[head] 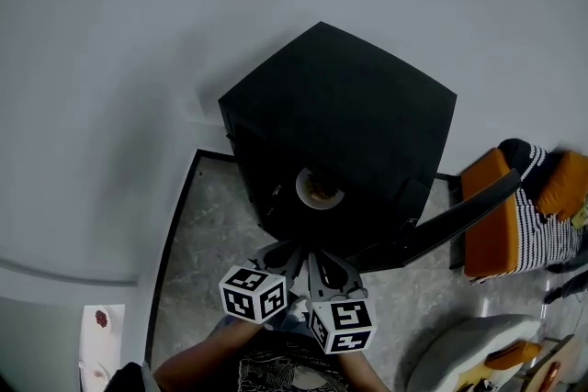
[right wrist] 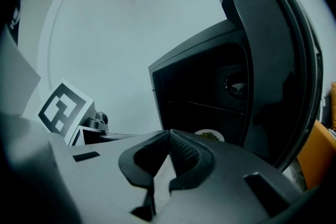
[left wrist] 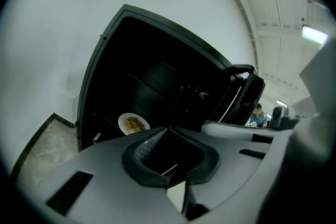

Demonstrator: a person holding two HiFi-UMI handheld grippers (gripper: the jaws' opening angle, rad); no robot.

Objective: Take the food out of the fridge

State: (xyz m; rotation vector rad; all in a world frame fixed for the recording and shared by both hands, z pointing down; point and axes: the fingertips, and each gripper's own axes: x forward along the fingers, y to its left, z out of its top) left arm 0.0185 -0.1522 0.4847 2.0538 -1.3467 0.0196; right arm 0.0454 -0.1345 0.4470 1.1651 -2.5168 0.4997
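Observation:
A black fridge [head: 349, 106] stands on the floor against the white wall, with its door [head: 459, 214] swung open to the right. Inside on a low shelf sits a white plate of food [head: 319, 188], also seen as the plate [left wrist: 133, 124] in the left gripper view and the plate [right wrist: 209, 135] in the right one. My left gripper [head: 287, 254] and right gripper [head: 320, 263] hover side by side just in front of the opening, short of the plate. Both the left gripper [left wrist: 167, 129] and the right gripper [right wrist: 169, 133] are shut with nothing between the jaws.
An orange chair [head: 501, 225] with a striped cloth [head: 542, 216] stands right of the open door. A grey seat [head: 473, 344] is at the lower right. The floor [head: 197, 243] is speckled tile with a dark border. A person [left wrist: 257, 115] sits far off past the door.

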